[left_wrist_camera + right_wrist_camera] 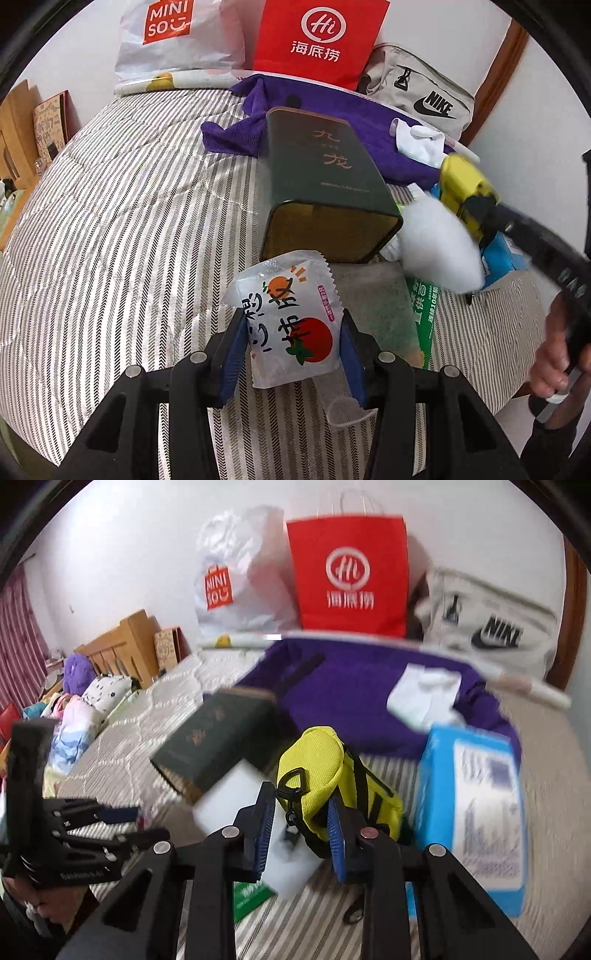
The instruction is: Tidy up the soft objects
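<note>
My left gripper (291, 347) is shut on a clear snack packet (291, 321) printed with oranges, held above the striped bed just in front of a dark green tin (325, 181) lying on its side with its open end toward me. My right gripper (301, 823) is shut on a yellow pouch (325, 771) with black straps, held over a white foam block (240, 794). In the left wrist view the yellow pouch (465, 184) and right gripper sit right of the tin, beside the white block (439, 247).
A purple towel (347, 694) with a white sock (424, 690) lies behind. A blue tissue pack (472, 801) is at the right. Minisod bag (177, 37), red paper bag (317, 40) and grey Nike bag (424, 92) lean on the wall. A green packet (424, 306) lies under the items.
</note>
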Tool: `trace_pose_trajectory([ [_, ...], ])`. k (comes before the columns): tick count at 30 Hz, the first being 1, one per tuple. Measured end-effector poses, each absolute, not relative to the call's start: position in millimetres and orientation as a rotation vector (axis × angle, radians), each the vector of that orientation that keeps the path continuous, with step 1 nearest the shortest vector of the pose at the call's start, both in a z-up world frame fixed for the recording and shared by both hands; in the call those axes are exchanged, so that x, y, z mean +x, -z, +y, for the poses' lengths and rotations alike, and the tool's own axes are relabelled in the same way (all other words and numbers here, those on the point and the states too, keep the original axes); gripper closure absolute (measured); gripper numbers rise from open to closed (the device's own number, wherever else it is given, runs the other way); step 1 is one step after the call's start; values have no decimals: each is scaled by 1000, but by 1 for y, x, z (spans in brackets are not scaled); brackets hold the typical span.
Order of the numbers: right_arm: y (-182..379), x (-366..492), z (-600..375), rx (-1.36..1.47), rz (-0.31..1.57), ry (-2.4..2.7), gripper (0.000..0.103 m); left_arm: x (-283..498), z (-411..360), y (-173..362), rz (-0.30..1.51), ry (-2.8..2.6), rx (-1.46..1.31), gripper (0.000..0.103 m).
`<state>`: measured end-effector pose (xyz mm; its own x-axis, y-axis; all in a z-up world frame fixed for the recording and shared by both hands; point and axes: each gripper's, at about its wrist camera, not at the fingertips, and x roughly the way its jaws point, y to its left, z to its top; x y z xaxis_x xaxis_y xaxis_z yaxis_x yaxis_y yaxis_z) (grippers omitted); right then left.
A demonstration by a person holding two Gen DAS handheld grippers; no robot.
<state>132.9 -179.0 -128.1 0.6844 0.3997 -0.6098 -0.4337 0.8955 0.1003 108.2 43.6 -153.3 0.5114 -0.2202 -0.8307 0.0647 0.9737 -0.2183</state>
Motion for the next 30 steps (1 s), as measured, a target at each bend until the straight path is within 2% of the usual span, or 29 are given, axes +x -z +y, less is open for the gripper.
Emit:
trace_pose_trajectory([
  [8, 94, 113, -191, 14, 612, -511, 76, 108, 44, 152, 1022, 155, -163, 58],
  [15, 79, 60, -207, -50, 576, -503, 76, 101, 44, 149, 1022, 121, -152, 58],
  [30, 144, 21, -270, -40, 734, -362, 76, 79, 27, 142, 1012, 138, -139, 58],
])
